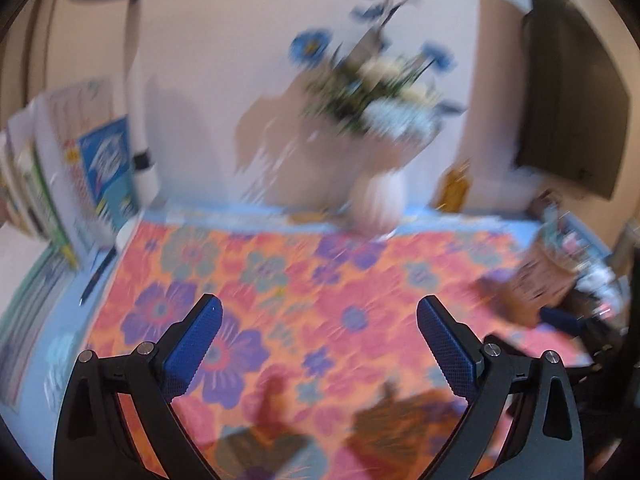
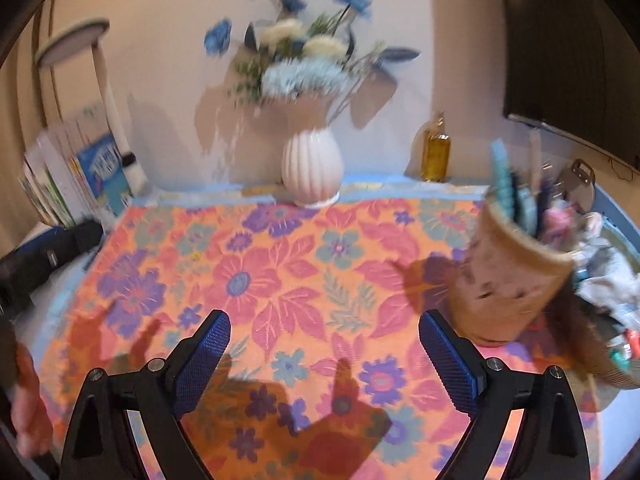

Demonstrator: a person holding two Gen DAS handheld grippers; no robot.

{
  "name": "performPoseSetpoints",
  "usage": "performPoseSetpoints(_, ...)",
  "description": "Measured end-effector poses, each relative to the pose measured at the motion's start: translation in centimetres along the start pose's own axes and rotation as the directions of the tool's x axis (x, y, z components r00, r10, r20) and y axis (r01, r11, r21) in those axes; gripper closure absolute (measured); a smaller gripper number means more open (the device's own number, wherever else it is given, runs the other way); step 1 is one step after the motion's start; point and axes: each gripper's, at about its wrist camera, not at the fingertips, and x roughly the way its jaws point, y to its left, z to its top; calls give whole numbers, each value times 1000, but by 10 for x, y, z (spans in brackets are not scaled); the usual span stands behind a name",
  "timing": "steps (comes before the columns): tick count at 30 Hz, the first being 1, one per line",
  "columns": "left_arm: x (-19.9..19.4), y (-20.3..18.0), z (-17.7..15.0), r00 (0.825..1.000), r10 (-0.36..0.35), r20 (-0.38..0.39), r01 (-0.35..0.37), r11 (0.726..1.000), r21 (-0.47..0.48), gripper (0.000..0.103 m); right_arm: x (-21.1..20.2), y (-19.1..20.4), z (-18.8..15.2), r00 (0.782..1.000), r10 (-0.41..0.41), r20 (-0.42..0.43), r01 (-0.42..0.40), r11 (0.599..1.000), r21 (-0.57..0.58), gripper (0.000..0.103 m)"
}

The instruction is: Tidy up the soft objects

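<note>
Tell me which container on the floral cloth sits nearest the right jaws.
The brown cup stuffed with combs and brushes, just beyond the right gripper. The white ribbed vase and amber bottle stand far back by the wall.

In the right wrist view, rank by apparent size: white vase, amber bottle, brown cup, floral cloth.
1. floral cloth
2. brown cup, though it sits nearer the camera, so its true size against the vase is unsure
3. white vase
4. amber bottle
</note>
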Motion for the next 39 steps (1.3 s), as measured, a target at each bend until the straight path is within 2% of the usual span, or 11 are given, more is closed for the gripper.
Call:
performPoseSetpoints(3, 24, 3, -29, 998, 50, -27, -50, 999, -2, 5, 26, 1, -16, 998, -60, 4, 60, 998, 28, 8)
performPoseSetpoints(6, 38, -1, -49, 995, 94, -14, -94, 995, 13, 5, 45, -13, -24, 996, -85, -24, 87, 990, 109, 8)
performPoseSetpoints(8, 41, -4, -52, 993, 117, -14, -116, 993, 27, 5, 44, -22, -22, 996, -87, -18, 89, 987, 134, 8)
performPoseSetpoints(12, 34, -12, -53, 993, 118, 23, -120, 991, 60, 4, 41, -28, -23, 997, -79, 0, 78, 983, 169, 8)
performPoseSetpoints(21, 43, -7, -53, 993, 113, -28, -112, 992, 50, 3, 44, -17, -25, 995, -98, -13, 99, 989, 106, 8)
performPoseSetpoints(27, 46, -8, -53, 991, 126, -42, -123, 991, 57, 3, 44, 5, -28, 984, -177, 8, 177, 984, 0, 5)
performPoseSetpoints(31, 51, -5, -53, 990, 120, -78, -117, 992, 45, 3, 41, 7, -29, 982, -185, 30, 185, 983, -10, 2)
performPoseSetpoints(39, 55, -4, -54, 984, 151, -99, -147, 988, 46, 3, 44, 8, -28, 983, -182, 19, 182, 983, -18, 1)
